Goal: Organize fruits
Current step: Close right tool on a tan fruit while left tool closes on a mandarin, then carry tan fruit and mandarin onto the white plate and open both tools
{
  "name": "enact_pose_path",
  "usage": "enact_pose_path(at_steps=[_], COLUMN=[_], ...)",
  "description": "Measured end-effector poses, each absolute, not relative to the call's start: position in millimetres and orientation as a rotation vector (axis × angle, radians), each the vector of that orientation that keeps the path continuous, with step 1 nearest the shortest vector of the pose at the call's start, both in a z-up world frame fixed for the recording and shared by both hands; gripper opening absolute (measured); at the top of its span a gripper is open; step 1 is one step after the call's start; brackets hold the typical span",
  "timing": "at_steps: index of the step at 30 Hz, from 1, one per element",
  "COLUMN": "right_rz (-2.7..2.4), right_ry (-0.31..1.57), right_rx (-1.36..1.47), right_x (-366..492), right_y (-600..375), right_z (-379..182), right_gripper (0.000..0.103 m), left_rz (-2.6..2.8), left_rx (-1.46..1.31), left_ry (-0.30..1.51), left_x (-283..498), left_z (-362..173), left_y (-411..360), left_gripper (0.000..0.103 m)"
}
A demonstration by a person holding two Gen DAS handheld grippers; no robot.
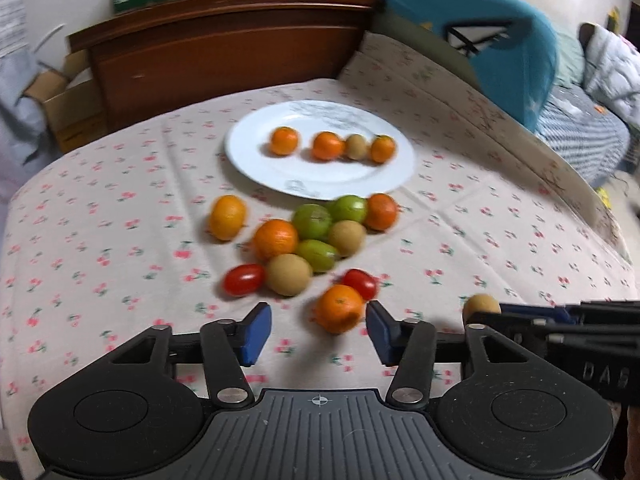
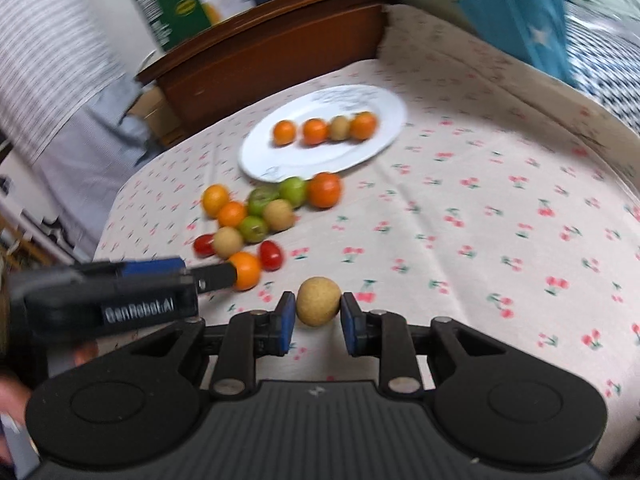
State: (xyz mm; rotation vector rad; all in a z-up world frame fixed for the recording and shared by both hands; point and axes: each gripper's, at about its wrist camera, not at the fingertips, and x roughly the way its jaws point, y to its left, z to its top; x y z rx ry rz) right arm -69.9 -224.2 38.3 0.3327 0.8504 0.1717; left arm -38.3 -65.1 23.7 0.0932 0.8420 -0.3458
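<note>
Tan fruit gripped, orange fruit between open pads

The right gripper [image 2: 318,312] pinches a tan round fruit [image 2: 318,301] above the desk's [image 2: 480,240] near edge; the left gripper [image 1: 318,330] stands open around an orange fruit [image 1: 338,308], nearest of the loose pile before the white plate [image 1: 320,176].

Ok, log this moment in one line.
right gripper: shut on tan fruit | left gripper: open around orange | plate: four fruits
</note>
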Motion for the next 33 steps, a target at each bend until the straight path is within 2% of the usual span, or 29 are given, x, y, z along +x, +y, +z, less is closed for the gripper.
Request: enact_pose_path(at_steps=[3, 8, 10, 33], right_rz=[0.143, 0.119, 0.109, 0.113], right_ry=[0.846, 0.869, 0.873, 0.909], right_rx=[0.355, 0.389, 0.396, 0.503], right_x=[-70, -69, -67, -66], right_y=[-231, -238, -239, -250], right_z=[39, 34, 32, 22], right_gripper=[0.024, 0.024, 0.025, 0.028], left_rz=[-0.372, -0.379, -0.381, -0.359], left_rx=[0.116, 0.159, 0.155, 0.097], left_ry=[0.844, 0.842, 0.840, 0.809], left_x=[-37, -33, -31, -49], left_z=[18, 9, 6, 15], left_y=[-74, -85, -86, -74], left_gripper=[0.039, 0.032, 0.027, 0.026])
